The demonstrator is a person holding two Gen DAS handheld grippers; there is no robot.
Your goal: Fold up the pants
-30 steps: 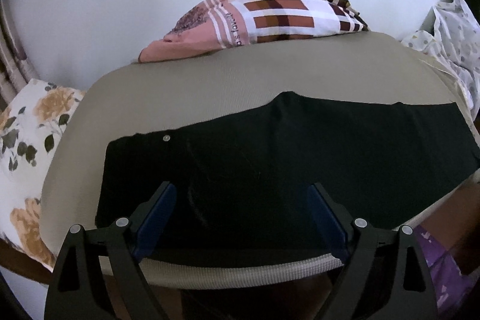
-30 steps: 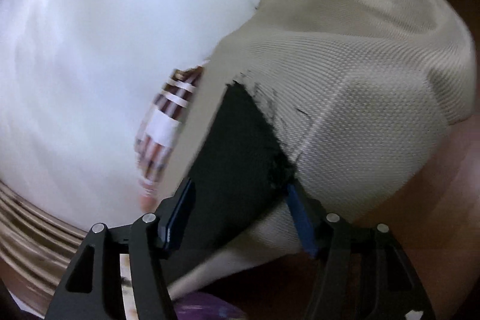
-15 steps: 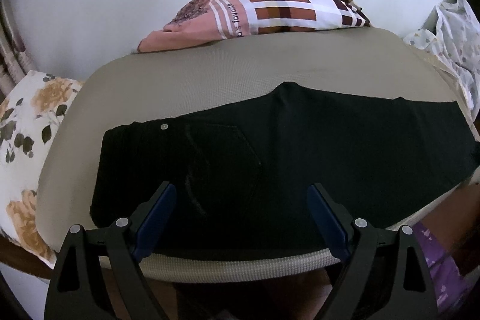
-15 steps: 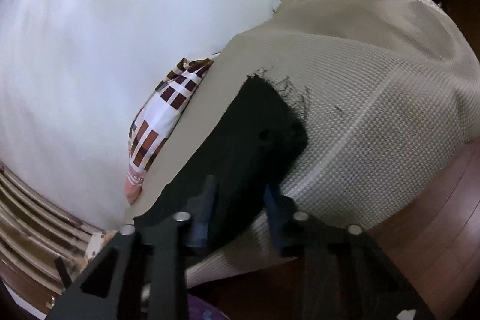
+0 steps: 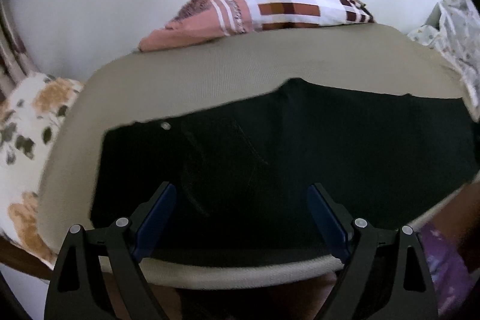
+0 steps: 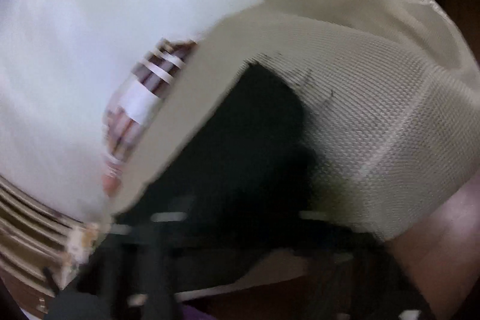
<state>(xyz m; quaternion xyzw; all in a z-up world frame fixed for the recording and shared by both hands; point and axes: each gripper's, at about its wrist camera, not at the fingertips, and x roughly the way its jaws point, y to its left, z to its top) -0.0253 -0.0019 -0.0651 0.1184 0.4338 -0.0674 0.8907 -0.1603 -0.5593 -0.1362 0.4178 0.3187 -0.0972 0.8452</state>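
Note:
Black pants [image 5: 285,158] lie flat across a beige mattress [image 5: 210,80], waistband with a silver button [image 5: 165,126] at the left, legs running right. My left gripper [image 5: 241,200] is open and hovers over the seat near the front edge, holding nothing. In the right wrist view the frayed leg end of the pants [image 6: 264,122] lies on the mattress [image 6: 390,98]. My right gripper is a dark motion-blurred shape at the bottom of that view; its jaws cannot be made out.
A brown-and-white checked pillow [image 5: 270,5] lies at the back against a white wall. A floral pillow [image 5: 27,125] is at the left, a dotted white cloth [image 5: 456,29] at the right. Purple clothing [image 5: 441,260] shows at the lower right. Wooden floor [image 6: 444,236] lies beyond the mattress corner.
My left gripper stayed open and shifted slightly over the pants. My right gripper narrowed around the leg end half a second ago and now moves fast, blurring the view.

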